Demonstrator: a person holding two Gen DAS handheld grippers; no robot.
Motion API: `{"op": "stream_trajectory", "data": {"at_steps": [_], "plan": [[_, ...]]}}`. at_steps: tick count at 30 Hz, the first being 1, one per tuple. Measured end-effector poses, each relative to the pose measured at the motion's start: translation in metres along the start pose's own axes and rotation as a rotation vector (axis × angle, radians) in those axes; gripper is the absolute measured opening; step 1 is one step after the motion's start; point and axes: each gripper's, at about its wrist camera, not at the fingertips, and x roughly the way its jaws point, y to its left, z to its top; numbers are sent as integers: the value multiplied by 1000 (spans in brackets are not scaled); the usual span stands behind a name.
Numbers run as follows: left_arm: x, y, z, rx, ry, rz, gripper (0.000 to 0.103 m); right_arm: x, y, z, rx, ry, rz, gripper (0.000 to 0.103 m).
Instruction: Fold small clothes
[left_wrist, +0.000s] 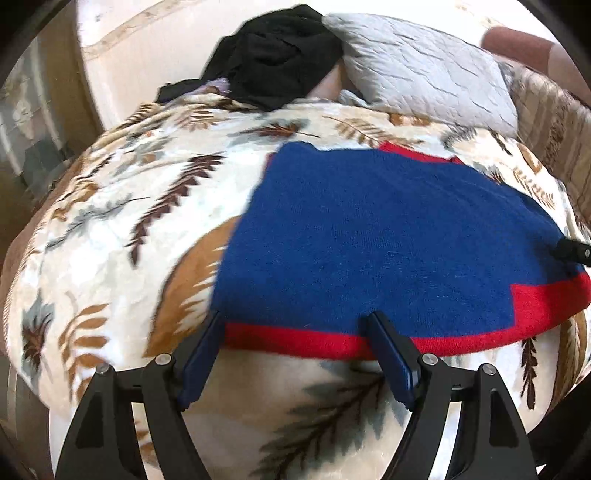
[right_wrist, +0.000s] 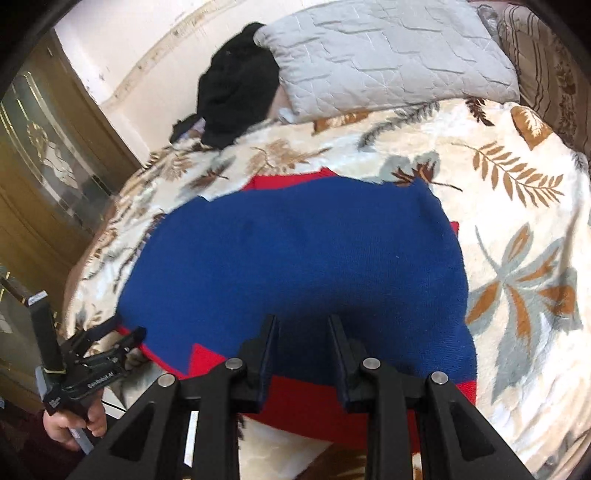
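Your left gripper (left_wrist: 295, 321), a black two-finger tool with dark blue pads, has its jaws spread wide, both fingertips resting at the near red hem of a blue knitted garment with red trim (left_wrist: 369, 236). Nothing is clamped between the fingers; the left tip sits at the garment's near left corner and the right tip lies on the red band further along the same edge.

Your right gripper (right_wrist: 303, 325), the same black build, has its jaws partly apart, noticeably narrower than the left. Its fingertips sit over the blue knit just above the red hem, toward the garment's right side. You cannot tell from this view whether they press on the fabric or float just above it, and no fold of cloth is caught between them.

That blue and red garment (right_wrist: 295, 258) lies spread flat on a cream plush blanket printed with brown and grey leaves (left_wrist: 122, 206), which covers a bed. A red block shows at the lower corner near your right gripper's side, and more red trim peeks out along the far edge.

Beyond the garment, at the head of the bed, a grey quilted pillow (right_wrist: 388, 55) lies beside a crumpled pile of black clothing (left_wrist: 277, 55), the two touching
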Motion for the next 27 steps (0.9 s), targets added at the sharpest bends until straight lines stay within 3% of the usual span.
{"op": "stream_trajectory", "data": {"at_steps": [2,5,8,13,18,27], "plan": [[-7,10,-6,-52,-5,25,80,2,1,-3,7,11,4,31],[-4,22,-16,-115,43,35,80,25,-7,-9,50,121,-4,31],[2,29,-22,-162,93,27,80,17,-3,-7,39,89,12,32],[-12,31,-19,-195,33,5,80,7,6,-4,27,31,96,32],[-19,36,-17,-265,11,-75,80,33,19,-13,1,146,87,32],[-21,32,-16,-251,-16,-44,80,21,24,-12,4,80,118,32]]}}
